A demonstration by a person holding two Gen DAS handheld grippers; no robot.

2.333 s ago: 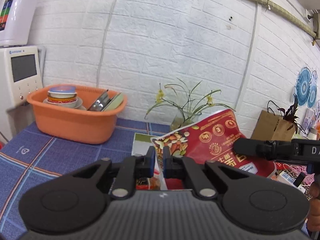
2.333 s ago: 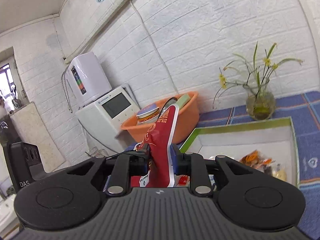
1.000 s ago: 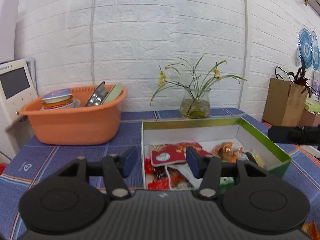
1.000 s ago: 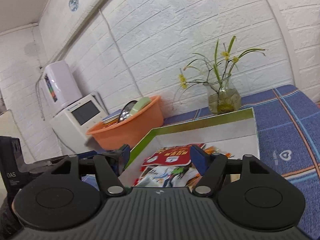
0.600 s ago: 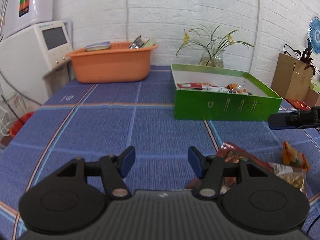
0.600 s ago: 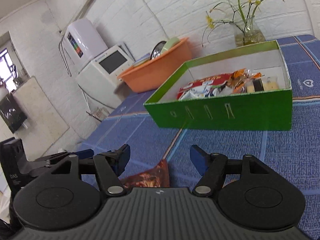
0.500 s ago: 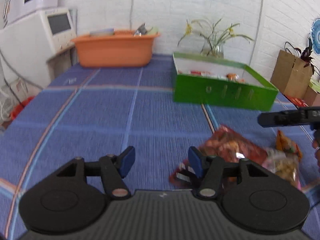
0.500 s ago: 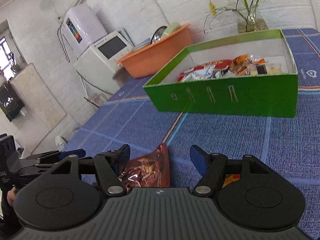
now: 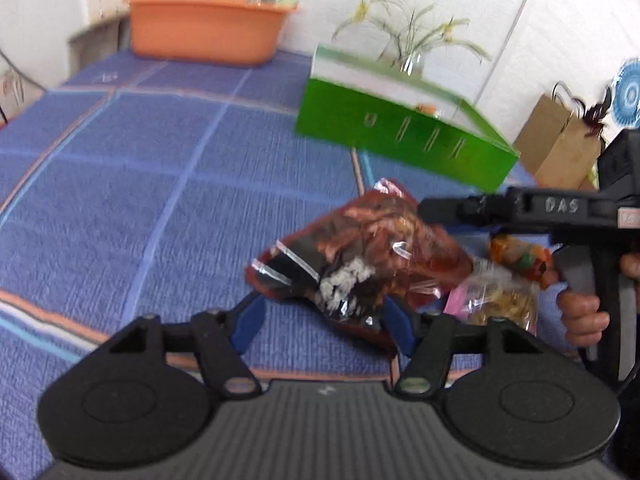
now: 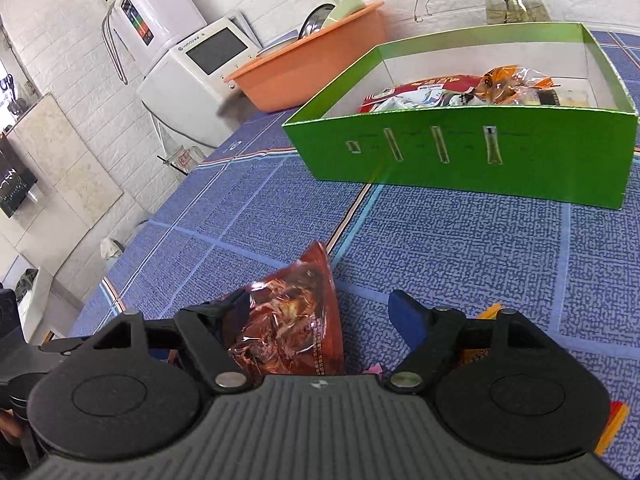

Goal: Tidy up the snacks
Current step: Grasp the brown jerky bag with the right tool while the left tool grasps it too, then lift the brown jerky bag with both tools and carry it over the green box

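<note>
Since half a second ago both my tongs have dropped closer to the loose snacks. My left tongs (image 9: pixel 324 322) are spread around the near end of the crinkly reddish-brown snack bag (image 9: pixel 360 248) on the blue-checked counter (image 9: pixel 120 184); my right tongs (image 10: pixel 326 314) are spread too, the same bag (image 10: pixel 292 328) by their left finger. Two smaller packets lie beside it: one yellowish (image 9: pixel 502 304), one orange (image 9: pixel 520 258). Beyond, past open cloth, stands one green cardboard box (image 10: pixel 480 152) holding several snacks.
</note>
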